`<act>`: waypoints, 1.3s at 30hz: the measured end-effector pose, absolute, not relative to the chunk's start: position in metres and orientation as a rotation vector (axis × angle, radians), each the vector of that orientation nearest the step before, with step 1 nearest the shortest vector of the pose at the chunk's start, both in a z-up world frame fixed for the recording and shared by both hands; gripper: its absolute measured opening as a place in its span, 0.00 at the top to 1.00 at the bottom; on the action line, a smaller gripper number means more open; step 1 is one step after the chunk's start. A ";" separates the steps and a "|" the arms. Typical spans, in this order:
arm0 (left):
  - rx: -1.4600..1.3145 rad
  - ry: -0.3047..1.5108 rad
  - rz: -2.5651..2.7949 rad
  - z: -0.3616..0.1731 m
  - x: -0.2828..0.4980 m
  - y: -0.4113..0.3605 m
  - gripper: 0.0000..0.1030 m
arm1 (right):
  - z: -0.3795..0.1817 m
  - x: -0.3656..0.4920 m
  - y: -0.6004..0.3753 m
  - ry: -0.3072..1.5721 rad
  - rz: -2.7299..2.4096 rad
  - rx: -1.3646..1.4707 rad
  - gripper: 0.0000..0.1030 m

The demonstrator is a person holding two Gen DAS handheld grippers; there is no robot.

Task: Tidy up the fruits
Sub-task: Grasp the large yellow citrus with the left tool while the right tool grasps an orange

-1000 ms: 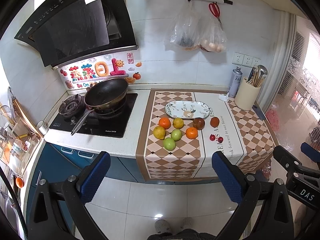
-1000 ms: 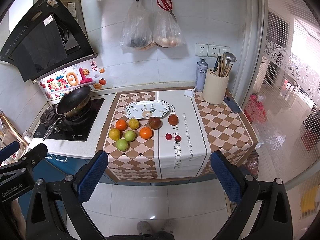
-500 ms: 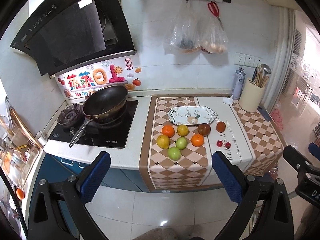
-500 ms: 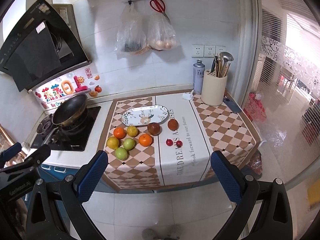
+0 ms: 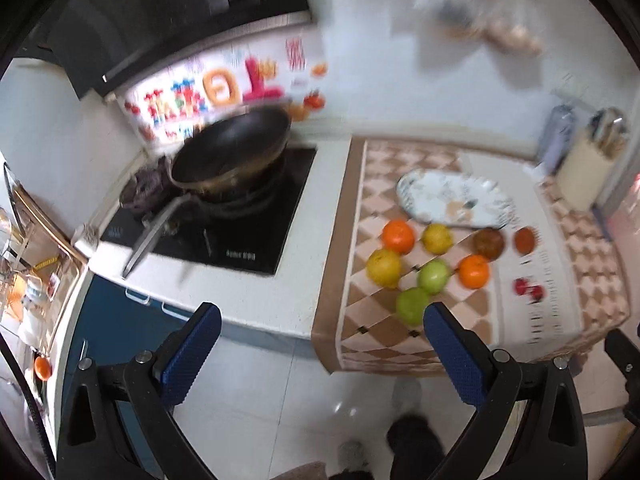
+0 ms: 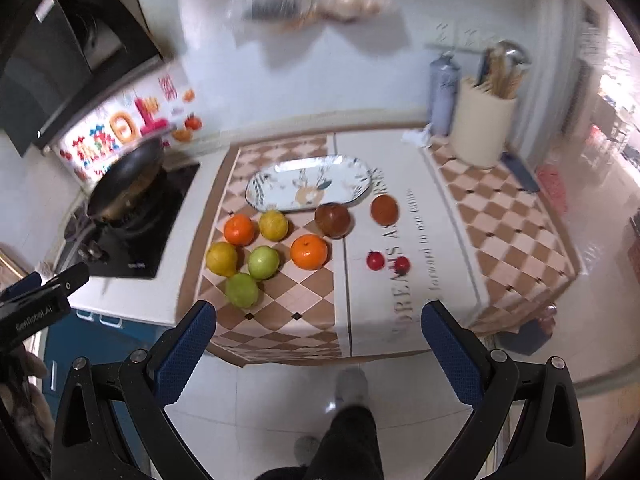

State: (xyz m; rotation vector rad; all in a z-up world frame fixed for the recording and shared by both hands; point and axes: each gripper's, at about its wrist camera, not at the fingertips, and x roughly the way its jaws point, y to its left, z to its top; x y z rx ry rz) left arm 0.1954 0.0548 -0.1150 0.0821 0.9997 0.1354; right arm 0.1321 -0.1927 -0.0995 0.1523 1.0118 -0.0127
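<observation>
Fruit ahead of both tongs, nothing gripped yet

The left tongs (image 5: 320,332) and right tongs (image 6: 318,330) are held wide and empty, short of the worktop (image 6: 168,288). The fruits lie loose on the checked cloth (image 6: 500,216) before the empty plate (image 6: 280,184); the nearest green apple (image 6: 242,290) is found ahead-left of the right tongs, ahead-right of the left.

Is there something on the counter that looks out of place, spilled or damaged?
Nothing looks spilled or damaged. The fruits, such as the orange and the green apple, lie loose on the checkered cloth, while the patterned plate behind them holds no fruit. Both views are blurred, so small defects cannot be ruled out.
</observation>
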 end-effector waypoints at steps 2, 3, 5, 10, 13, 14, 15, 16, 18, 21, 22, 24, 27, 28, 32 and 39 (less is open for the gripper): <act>0.076 1.070 0.149 -0.140 0.225 0.056 0.00 | -0.127 0.168 -0.197 1.050 0.022 0.136 0.00; 0.072 1.109 0.153 -0.154 0.241 0.054 0.00 | -0.137 0.182 -0.199 1.064 0.031 0.131 0.00; 0.067 1.194 0.143 -0.181 0.271 0.050 0.00 | -0.165 0.218 -0.202 1.112 0.065 0.126 0.00; -0.041 1.392 0.091 -0.246 0.338 0.036 0.00 | -0.235 0.294 -0.210 1.254 0.131 0.134 0.00; -0.077 1.479 0.103 -0.279 0.367 0.030 0.04 | -0.267 0.322 -0.212 1.328 0.180 0.149 0.01; -0.099 1.511 0.109 -0.291 0.377 0.029 0.05 | -0.277 0.330 -0.213 1.356 0.198 0.153 0.01; -0.123 1.541 0.113 -0.300 0.383 0.030 0.05 | -0.285 0.335 -0.211 1.378 0.215 0.157 0.01; -0.152 1.567 0.115 -0.308 0.390 0.032 0.05 | -0.293 0.341 -0.210 1.401 0.226 0.160 0.01; -0.189 1.609 0.126 -0.322 0.398 0.033 0.05 | -0.306 0.351 -0.206 1.439 0.251 0.163 0.01; -0.235 1.658 0.132 -0.340 0.404 0.034 0.06 | -0.319 0.362 -0.201 1.478 0.274 0.160 0.02; -0.243 1.670 0.129 -0.344 0.405 0.033 0.06 | -0.323 0.366 -0.199 1.489 0.276 0.152 0.02; -0.250 1.696 0.124 -0.353 0.406 0.030 0.07 | -0.329 0.370 -0.198 1.506 0.278 0.147 0.02; -0.255 1.723 0.114 -0.366 0.408 0.026 0.15 | -0.335 0.376 -0.196 1.523 0.278 0.139 0.02; -0.256 1.729 0.111 -0.369 0.408 0.025 0.17 | -0.338 0.377 -0.194 1.529 0.281 0.140 0.02; -0.264 1.745 0.096 -0.378 0.407 0.020 0.32 | -0.348 0.379 -0.192 1.567 0.282 0.174 0.04; -0.250 1.723 0.083 -0.383 0.403 0.018 0.37 | -0.362 0.383 -0.191 1.614 0.284 0.257 0.14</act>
